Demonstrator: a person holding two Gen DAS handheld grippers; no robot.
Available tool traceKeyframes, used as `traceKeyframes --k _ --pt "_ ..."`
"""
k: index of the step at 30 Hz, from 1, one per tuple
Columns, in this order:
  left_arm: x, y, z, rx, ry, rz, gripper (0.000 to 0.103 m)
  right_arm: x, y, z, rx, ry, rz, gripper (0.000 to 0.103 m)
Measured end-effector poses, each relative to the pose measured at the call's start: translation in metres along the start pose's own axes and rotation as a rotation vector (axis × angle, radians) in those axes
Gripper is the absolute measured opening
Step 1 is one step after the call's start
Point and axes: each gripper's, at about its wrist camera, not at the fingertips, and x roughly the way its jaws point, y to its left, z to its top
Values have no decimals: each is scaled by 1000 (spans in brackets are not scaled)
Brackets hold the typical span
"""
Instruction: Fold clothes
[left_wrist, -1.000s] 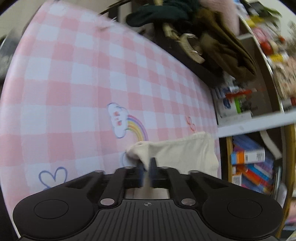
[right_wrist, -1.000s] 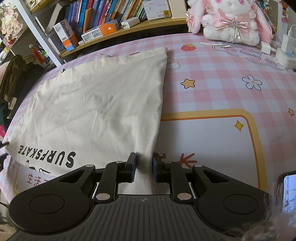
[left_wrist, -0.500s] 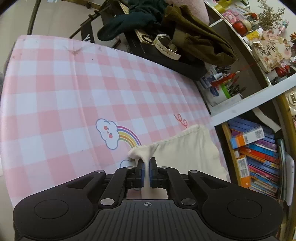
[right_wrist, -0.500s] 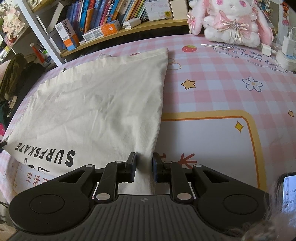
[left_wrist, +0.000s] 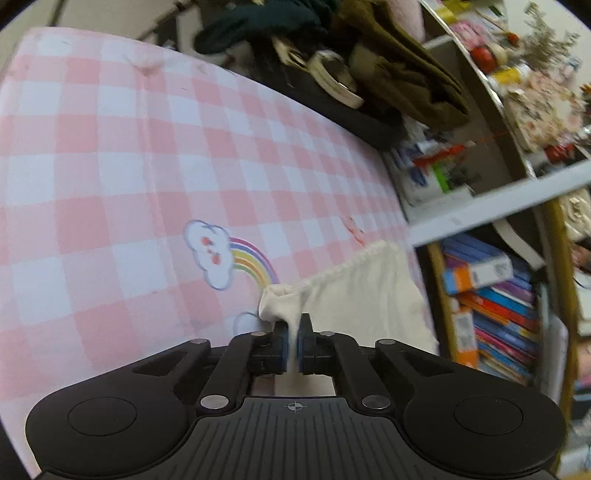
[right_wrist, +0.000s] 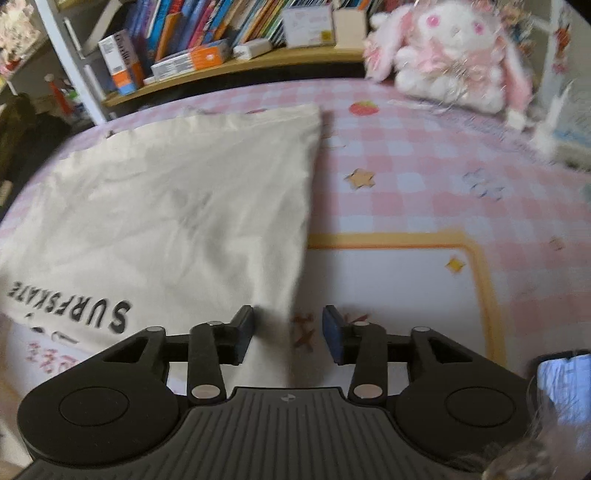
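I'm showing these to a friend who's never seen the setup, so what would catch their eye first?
Probably the cream shirt spread over the pink checked cloth, with black SURFSKATE lettering near its lower left edge in the right wrist view. Next, the left gripper pinching a bunched corner of that shirt beside a cloud-and-rainbow print, while the right gripper is opening over the shirt's edge. A pink and white plush bunny sits at the far right.

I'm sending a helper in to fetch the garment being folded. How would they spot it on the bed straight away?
Look at the pink checked bedcover in front of the bookshelf. On its left side lies a flat cream shirt, reaching towards the shelf. Unlike the plush rabbit nearby, it is plain cloth with black SURFSKATE lettering along one edge.
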Motion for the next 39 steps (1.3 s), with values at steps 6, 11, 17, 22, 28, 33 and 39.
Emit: traceKeyframes --k 6,11,17,22,28,33,39 --pt "-7 -23 13 174 96 -123 2 -32 68 21 -206 -119 -11 43" --pt "-1 -47 17 325 202 -180 2 -25 175 23 -497 -152 172 51" --pt "7 -55 24 413 307 -218 2 -6 292 15 -753 -158 369 52" --pt "13 -58 30 488 389 -263 2 5 359 8 -874 -175 421 53" --pt "21 -60 35 534 466 -304 2 21 395 2 -884 -168 377 49" --pt "26 -56 41 536 500 -326 3 33 408 0 -856 -150 323 38" --pt "30 -37 59 428 524 -363 38 42 401 8 -763 -125 311 6"
